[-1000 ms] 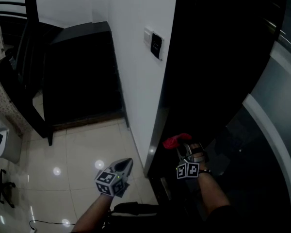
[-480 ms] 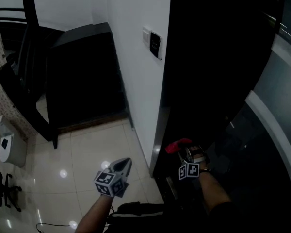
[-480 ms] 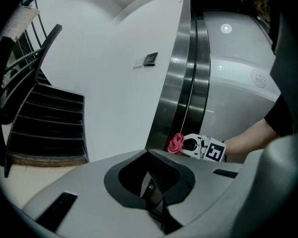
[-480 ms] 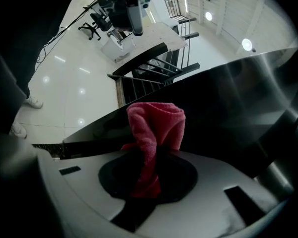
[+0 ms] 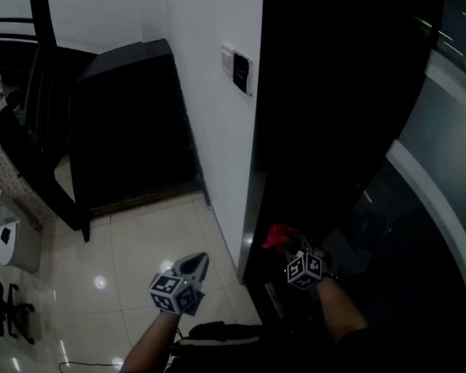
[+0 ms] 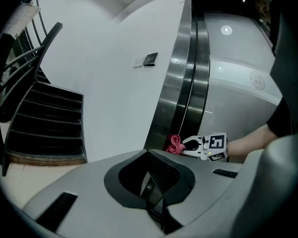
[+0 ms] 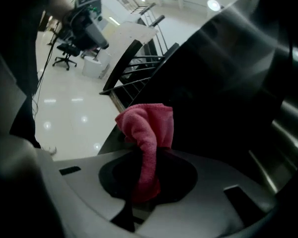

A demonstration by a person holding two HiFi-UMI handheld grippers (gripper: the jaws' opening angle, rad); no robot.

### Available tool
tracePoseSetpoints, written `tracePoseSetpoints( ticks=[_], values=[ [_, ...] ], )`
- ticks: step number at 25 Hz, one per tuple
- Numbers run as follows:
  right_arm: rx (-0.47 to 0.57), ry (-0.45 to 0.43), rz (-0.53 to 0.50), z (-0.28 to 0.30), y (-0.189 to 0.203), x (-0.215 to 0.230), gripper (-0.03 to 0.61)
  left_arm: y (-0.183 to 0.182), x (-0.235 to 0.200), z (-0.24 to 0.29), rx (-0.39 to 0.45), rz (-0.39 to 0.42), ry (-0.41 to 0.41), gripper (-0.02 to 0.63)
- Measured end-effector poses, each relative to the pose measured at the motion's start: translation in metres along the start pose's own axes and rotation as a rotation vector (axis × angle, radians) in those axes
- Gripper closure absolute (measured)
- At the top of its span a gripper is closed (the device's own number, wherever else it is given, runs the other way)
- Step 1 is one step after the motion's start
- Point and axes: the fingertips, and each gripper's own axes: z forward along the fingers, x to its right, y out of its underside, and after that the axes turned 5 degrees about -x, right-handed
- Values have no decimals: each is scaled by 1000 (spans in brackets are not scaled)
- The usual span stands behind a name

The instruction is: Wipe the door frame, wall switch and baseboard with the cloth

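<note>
R claw [image 5: 289, 245] low by door frame [image 5: 251, 200] base, arm reaching fwd, clamped on red cloth [image 5: 277, 235]. L claw [image 5: 193, 266] closed, empty, over floor [image 5: 140, 239]; switch [image 5: 241, 71] high above.

I carried two tools, left tool [image 5: 196, 263] and right tool [image 5: 290, 244]; one red cloth [image 5: 279, 235], one wall switch [image 5: 240, 71], one door frame [image 5: 252, 208] and one staircase [image 5: 132, 127] were there.
</note>
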Motion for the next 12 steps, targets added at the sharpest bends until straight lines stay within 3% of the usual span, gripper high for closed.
tracePoseSetpoints(
  ticks=[4,8,12],
  values=[
    [64,12,188,-44,-24,18,515,-4,-6,0,31,-31,17,611],
    [173,68,269,-83,-51,35,515,-19,-10,-3,71,-27,32,611],
    [340,53,502,-124,-91,55,515,-41,-27,-22,135,-31,6,611]
  ],
)
